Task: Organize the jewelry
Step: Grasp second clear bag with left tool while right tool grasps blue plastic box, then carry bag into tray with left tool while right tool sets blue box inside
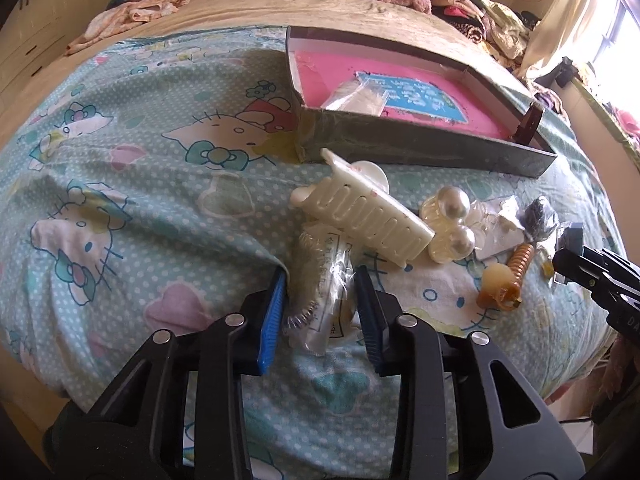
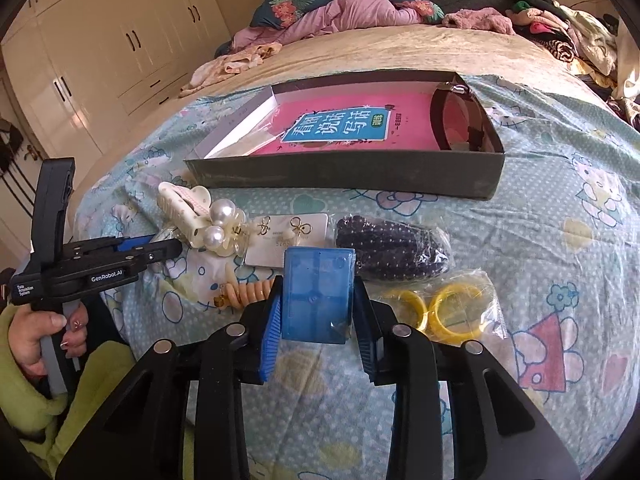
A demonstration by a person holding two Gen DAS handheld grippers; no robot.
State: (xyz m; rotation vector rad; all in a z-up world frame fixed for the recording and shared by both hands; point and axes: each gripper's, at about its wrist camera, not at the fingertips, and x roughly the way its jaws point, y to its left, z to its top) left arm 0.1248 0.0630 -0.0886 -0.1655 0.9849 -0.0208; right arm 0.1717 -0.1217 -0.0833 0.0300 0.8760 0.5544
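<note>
My left gripper point(image 1: 321, 280) is open around a clear plastic bag with a coiled hair tie point(image 1: 320, 292) lying on the bedspread. A cream hair claw point(image 1: 360, 208), pearl clip point(image 1: 454, 216) and amber clip point(image 1: 500, 280) lie beyond it. My right gripper point(image 2: 316, 304) is shut on a small blue plastic case point(image 2: 318, 294), held above the bedspread. An earring card point(image 2: 286, 236), a bag of dark beads point(image 2: 394, 250) and a bag of yellow rings point(image 2: 444, 312) lie close by. The open dark box point(image 2: 348, 172) with a pink book point(image 2: 348, 128) inside stands behind.
The Hello Kitty bedspread point(image 1: 140, 184) covers the near bed. Clothes point(image 2: 352, 12) are piled at the head and right side. Wardrobes point(image 2: 100, 52) stand on the left. The left gripper and hand show in the right wrist view point(image 2: 96, 268).
</note>
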